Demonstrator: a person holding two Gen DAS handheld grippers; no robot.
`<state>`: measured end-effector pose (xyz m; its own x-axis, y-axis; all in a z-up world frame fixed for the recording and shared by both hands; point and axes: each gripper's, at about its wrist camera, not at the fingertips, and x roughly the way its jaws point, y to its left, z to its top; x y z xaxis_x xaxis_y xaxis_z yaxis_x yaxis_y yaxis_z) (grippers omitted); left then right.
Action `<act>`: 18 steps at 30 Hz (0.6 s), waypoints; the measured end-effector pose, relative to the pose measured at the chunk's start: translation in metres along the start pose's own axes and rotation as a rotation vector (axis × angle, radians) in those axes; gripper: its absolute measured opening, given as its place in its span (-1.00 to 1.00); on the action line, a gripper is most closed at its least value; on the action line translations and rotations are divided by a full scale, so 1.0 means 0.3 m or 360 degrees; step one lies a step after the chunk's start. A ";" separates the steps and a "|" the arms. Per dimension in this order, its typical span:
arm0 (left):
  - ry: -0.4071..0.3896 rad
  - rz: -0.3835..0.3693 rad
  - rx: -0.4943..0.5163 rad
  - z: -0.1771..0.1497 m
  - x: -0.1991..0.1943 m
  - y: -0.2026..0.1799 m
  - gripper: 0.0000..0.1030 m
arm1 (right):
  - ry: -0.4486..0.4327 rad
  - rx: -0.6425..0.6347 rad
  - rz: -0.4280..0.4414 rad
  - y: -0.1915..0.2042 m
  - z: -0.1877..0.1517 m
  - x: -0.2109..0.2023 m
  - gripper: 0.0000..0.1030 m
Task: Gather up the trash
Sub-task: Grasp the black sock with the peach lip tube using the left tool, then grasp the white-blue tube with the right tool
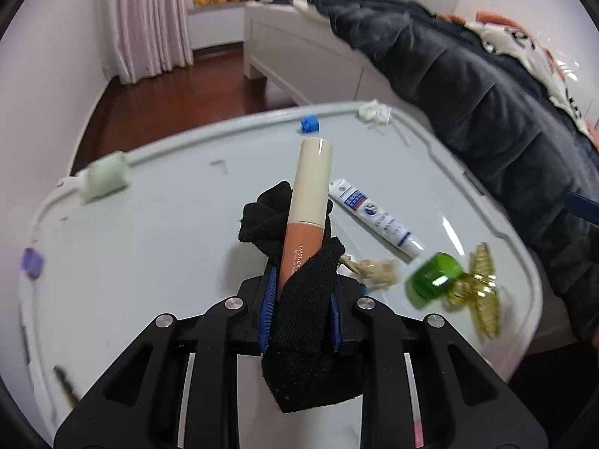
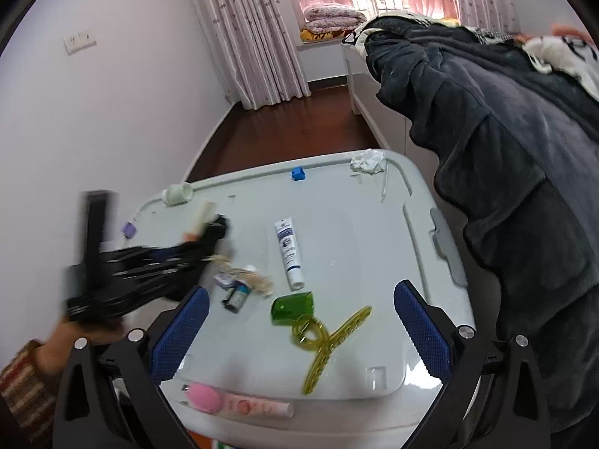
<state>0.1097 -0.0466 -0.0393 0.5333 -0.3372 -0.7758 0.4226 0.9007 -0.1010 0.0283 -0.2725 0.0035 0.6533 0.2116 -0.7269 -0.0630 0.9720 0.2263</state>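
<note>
My left gripper [image 1: 299, 299] is shut on a black sock [image 1: 299, 336] and a peach lipstick tube with a cream cap [image 1: 309, 202], held above the pale lid [image 1: 168, 243] of a storage box. In the right wrist view the left gripper [image 2: 209, 239] appears blurred at the left with the sock and tube. My right gripper [image 2: 299, 318] is open and empty over the lid's near part, around a green clip [image 2: 292, 307] and a yellow hair claw [image 2: 329, 340]. A crumpled white tissue [image 2: 368, 161] lies at the lid's far corner.
On the lid lie a white ointment tube [image 2: 289, 252], a small bottle with frayed string [image 2: 239, 292], a blue block [image 2: 298, 174], a purple block [image 2: 129, 230], a pale green jar [image 2: 176, 194] and a pink tube [image 2: 239, 404]. A dark quilt-covered bed [image 2: 505, 149] stands right.
</note>
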 end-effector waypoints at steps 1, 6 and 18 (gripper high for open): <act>-0.0025 0.0008 -0.0009 -0.007 -0.032 0.001 -0.57 | 0.0007 -0.0030 -0.0026 0.016 0.013 0.016 0.89; -0.0135 0.0018 -0.0080 -0.062 -0.184 0.031 -0.57 | 0.0065 -0.0193 -0.0142 0.086 0.079 0.143 0.89; -0.0130 -0.0043 -0.0124 -0.151 -0.252 0.097 -0.57 | 0.0381 -0.0433 -0.0332 0.206 0.116 0.601 0.07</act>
<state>0.0485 0.0174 -0.0116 0.5818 -0.3802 -0.7191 0.3809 0.9084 -0.1721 0.1685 -0.1779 -0.0910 0.4810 -0.0061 -0.8767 -0.1657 0.9813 -0.0978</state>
